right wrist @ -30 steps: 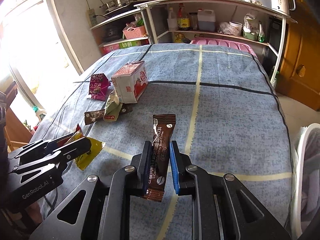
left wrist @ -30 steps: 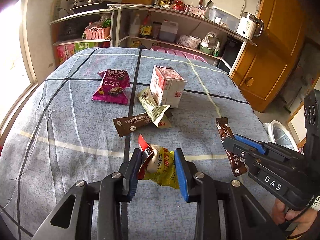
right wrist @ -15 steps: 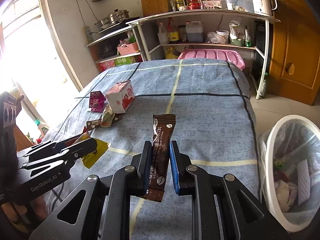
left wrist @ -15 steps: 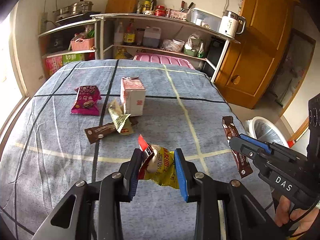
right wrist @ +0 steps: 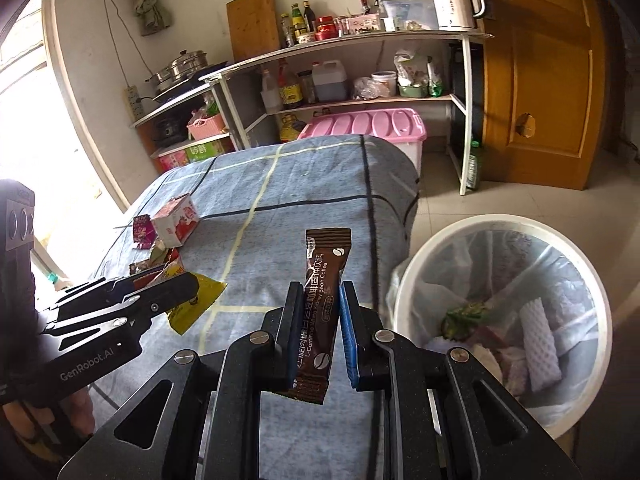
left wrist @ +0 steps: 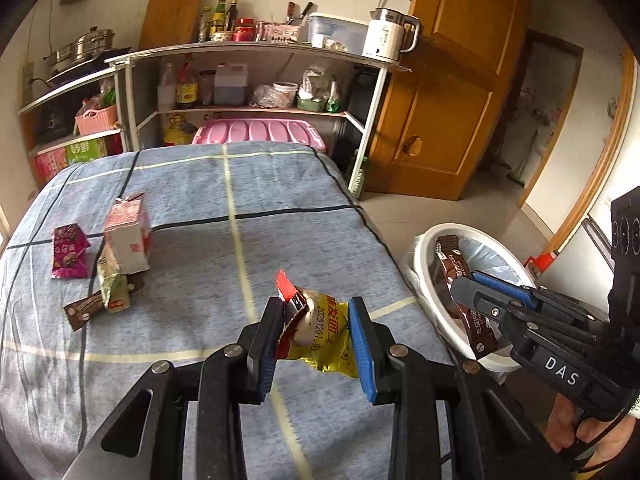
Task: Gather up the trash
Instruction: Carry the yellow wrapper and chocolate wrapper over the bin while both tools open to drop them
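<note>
Right wrist view: white bin beside blue-clothed table

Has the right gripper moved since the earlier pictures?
Yes. The right gripper, shut on the coffee sachet, has swung from over the table toward the white bin.

The left gripper tilts downward, its jaws clamped partway. The right gripper tilts downward alongside, its jaws pinched nearly together.
</note>
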Motion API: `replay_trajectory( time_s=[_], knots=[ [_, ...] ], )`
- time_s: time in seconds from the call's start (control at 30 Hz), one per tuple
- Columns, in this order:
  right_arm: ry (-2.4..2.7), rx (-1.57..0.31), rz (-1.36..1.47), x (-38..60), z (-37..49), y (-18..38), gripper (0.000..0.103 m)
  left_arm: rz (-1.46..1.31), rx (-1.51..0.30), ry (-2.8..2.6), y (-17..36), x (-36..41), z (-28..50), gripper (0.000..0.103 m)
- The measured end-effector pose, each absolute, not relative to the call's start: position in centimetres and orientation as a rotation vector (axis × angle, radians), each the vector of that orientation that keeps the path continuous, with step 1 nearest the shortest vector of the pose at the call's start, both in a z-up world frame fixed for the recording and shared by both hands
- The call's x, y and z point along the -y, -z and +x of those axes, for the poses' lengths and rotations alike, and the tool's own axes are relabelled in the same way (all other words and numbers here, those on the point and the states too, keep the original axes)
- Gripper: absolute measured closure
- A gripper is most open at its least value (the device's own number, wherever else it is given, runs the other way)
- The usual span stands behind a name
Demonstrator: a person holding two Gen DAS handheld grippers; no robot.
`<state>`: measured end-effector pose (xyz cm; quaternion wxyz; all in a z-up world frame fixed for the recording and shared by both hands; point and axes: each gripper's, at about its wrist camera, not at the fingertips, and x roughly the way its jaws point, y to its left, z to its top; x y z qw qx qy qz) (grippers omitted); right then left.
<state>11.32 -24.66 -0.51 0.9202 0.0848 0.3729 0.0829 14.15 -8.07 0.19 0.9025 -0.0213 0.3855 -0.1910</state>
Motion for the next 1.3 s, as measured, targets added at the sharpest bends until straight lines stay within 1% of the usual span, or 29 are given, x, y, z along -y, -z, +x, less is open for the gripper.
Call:
replay_trajectory(
  time_s=[0.27, 0.6, 0.8, 1.0, 1.13, 1.23, 1.27, 1.3],
  knots=[
    [-0.061, -0.766, 0.213, 30.8, 10.1, 0.5, 0.084, -0.007, -0.807, 0.52, -0.3, 15.2, 14.9, 0.069],
    [0.048, -0.821, 0.252, 37.3, 9.4, 2.5, 0.084, 0.04, -0.881, 0.622, 1.8, 22.7, 16.0, 0.069],
    [0.071, -0.867, 0.265, 39.5, 9.6, 4.0, 0.084, 0.068, -0.913, 0.637, 3.4, 25.0, 16.2, 0.069],
    [0.094, -0.891, 0.256, 40.5, 9.9, 4.9, 0.084, 0.08, -0.921, 0.643, 3.9, 26.4, 16.6, 0.069],
    [0.098, -0.892, 0.258, 40.6, 9.7, 5.1, 0.083, 0.083, -0.927, 0.639, 4.1, 26.6, 16.7, 0.068],
    [0.111, -0.896, 0.25, 40.6, 9.7, 5.2, 0.082, 0.082, -0.921, 0.631, 4.0, 26.4, 16.6, 0.058],
    [0.111, -0.894, 0.254, 40.5, 9.8, 5.1, 0.082, 0.078, -0.92, 0.632, 3.9, 26.2, 16.5, 0.057],
    [0.109, -0.892, 0.258, 40.5, 9.7, 5.1, 0.079, 0.074, -0.918, 0.633, 3.8, 26.1, 16.4, 0.057]
  ],
)
